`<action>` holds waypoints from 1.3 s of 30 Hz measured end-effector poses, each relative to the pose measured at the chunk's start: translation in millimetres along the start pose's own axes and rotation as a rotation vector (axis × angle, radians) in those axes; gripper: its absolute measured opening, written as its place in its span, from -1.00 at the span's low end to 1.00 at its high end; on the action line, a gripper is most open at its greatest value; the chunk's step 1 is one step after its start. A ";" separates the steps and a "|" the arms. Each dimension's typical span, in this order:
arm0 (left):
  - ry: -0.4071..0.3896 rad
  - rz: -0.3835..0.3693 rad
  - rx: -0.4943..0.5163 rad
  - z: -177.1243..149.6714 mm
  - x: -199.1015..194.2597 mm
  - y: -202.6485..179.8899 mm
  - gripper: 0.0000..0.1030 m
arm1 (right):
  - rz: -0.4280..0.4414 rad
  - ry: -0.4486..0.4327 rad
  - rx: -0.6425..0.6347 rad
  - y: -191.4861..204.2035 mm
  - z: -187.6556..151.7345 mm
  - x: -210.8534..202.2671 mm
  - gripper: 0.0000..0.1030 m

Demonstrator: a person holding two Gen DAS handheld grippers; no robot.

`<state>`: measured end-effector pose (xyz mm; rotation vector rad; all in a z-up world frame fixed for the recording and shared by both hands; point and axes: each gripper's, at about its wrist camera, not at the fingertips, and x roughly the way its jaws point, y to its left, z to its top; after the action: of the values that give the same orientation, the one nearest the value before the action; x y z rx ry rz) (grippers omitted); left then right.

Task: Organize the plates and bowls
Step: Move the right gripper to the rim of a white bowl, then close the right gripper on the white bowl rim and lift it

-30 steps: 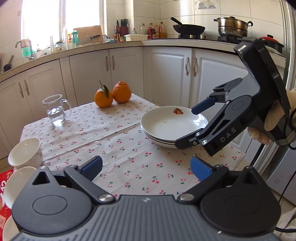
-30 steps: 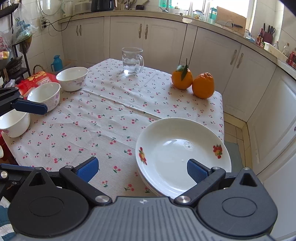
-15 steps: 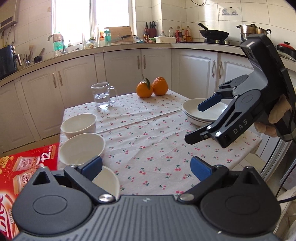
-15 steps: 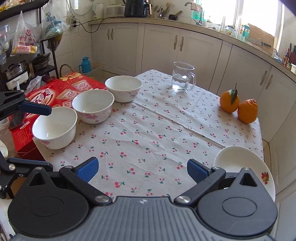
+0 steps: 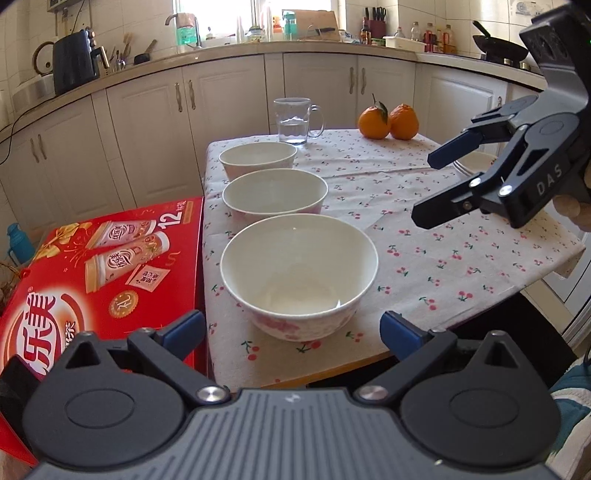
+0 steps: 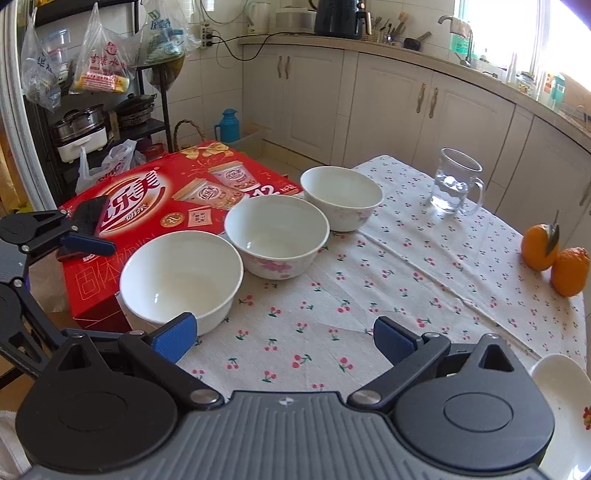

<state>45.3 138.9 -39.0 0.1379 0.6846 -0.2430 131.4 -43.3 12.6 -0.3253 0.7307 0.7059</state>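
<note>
**Three bowls in a row, plates at the far edge**

Three empty white bowls stand upright in a line along the table's edge: the nearest bowl (image 5: 299, 275), the middle bowl (image 5: 275, 192) and the far bowl (image 5: 257, 158), each just beside the next, with pink flowers outside. The white plates (image 6: 565, 402), with a flower mark, lie well apart from them.

Daylight pours through the kitchen window (image 5: 295, 14), blown out to white in the right wrist view, where glare washes the upper right corner. Soft shadows fall beneath the bowls (image 6: 277, 236) on the cloth-covered surface (image 6: 406, 288). Both pictures are sharp; fisheye distortion bends the cabinets (image 5: 147, 122) and darkens the corners.
</note>
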 end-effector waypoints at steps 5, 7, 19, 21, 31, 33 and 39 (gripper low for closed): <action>0.015 -0.001 0.017 -1.7 11.1 -0.4 0.96 | 0.074 0.000 -0.016 16.8 11.1 19.6 1.00; 0.010 -0.005 0.019 -0.3 12.8 -1.0 0.95 | 0.101 0.000 -0.021 21.3 15.8 26.1 0.99; 0.017 -0.032 0.004 2.6 19.7 0.7 0.73 | 0.206 0.047 -0.072 33.7 31.8 60.2 0.61; 0.014 -0.035 0.002 3.3 19.9 2.7 0.73 | 0.210 0.056 -0.070 33.0 32.4 64.7 0.56; 0.021 -0.041 0.027 5.9 21.6 2.4 0.61 | 0.251 0.096 -0.036 26.3 31.9 81.4 0.22; 0.018 -0.043 0.032 6.3 21.4 1.2 0.60 | 0.251 0.095 -0.036 26.4 31.5 81.1 0.22; 0.028 -0.045 0.034 8.5 21.1 -0.1 0.59 | 0.260 0.093 -0.020 23.9 31.3 79.1 0.22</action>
<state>66.2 133.3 -45.9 0.1585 0.7123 -0.2964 172.5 27.1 -21.7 -0.2852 0.8646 0.9495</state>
